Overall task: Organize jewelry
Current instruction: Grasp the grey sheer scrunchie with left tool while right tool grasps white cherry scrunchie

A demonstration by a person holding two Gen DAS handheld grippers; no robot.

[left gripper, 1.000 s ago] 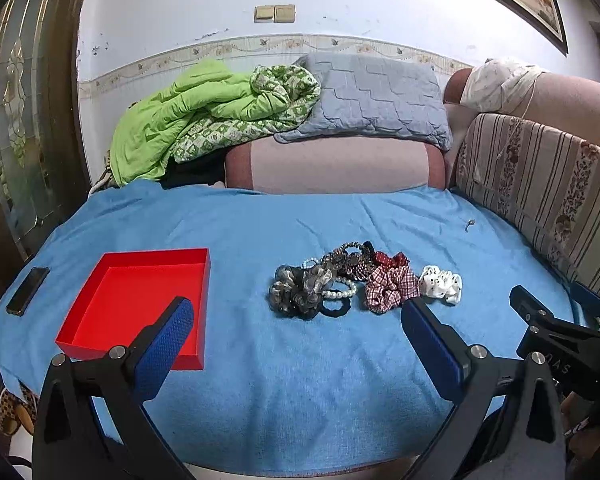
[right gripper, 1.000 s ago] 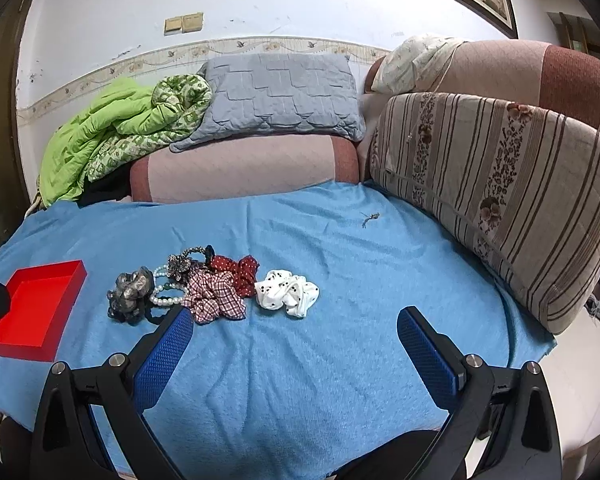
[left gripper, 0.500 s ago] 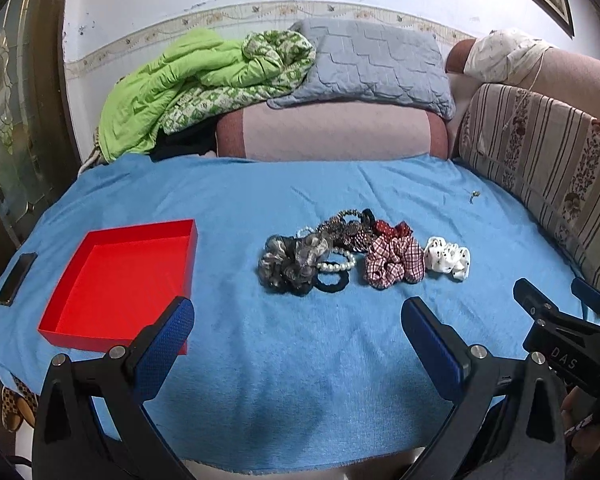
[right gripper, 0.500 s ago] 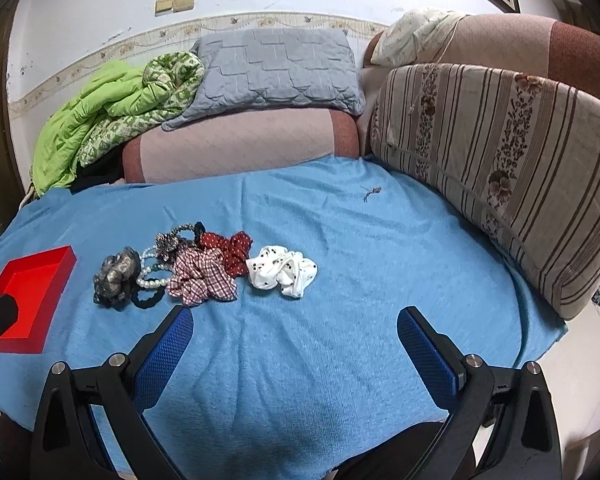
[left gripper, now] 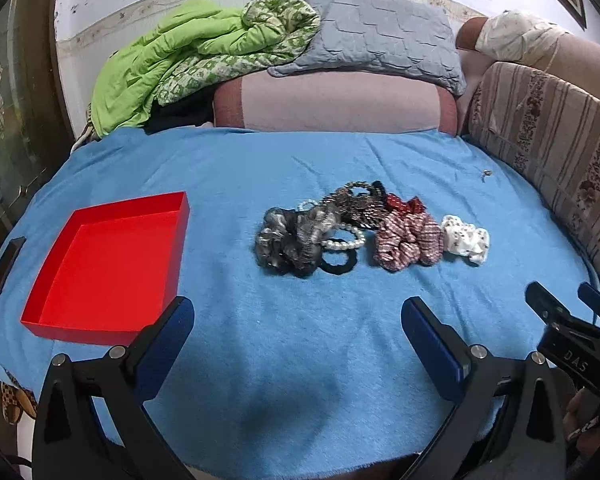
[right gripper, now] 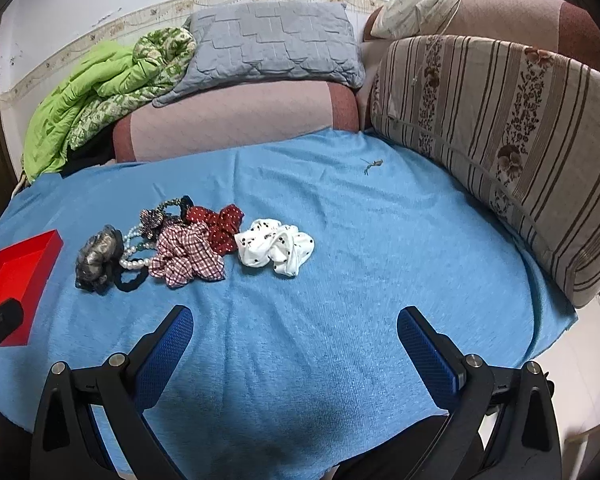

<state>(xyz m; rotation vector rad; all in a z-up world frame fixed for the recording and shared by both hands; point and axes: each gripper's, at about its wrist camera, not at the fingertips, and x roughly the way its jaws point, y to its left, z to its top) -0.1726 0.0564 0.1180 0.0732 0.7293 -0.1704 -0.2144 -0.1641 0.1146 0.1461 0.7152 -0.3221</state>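
Heaped mid-cloth on the blue terry cloth (left gripper: 300,360): a grey-brown gauzy scrunchie (left gripper: 292,240) at the left end, touching a white pearl bracelet (left gripper: 346,240) and a black elastic hair tie (left gripper: 338,266); then a red-and-white checked scrunchie (left gripper: 406,242), a dark red dotted bow (right gripper: 220,226) just behind it, a bronze beaded band (left gripper: 354,200) at the back, and a white black-dotted scrunchie (right gripper: 276,246) at the right end. Well apart to the left, a shallow square red tray (left gripper: 108,268), open side up, near the cloth's left edge. Bare cloth all along the near side and right of the pile. Striped floral cushion (right gripper: 500,132) hemming the right edge. Left gripper (left gripper: 298,322) level over the near hem, blue pads spread wide, nothing between. Right gripper (right gripper: 294,330) likewise low and spread wide, holding nothing.
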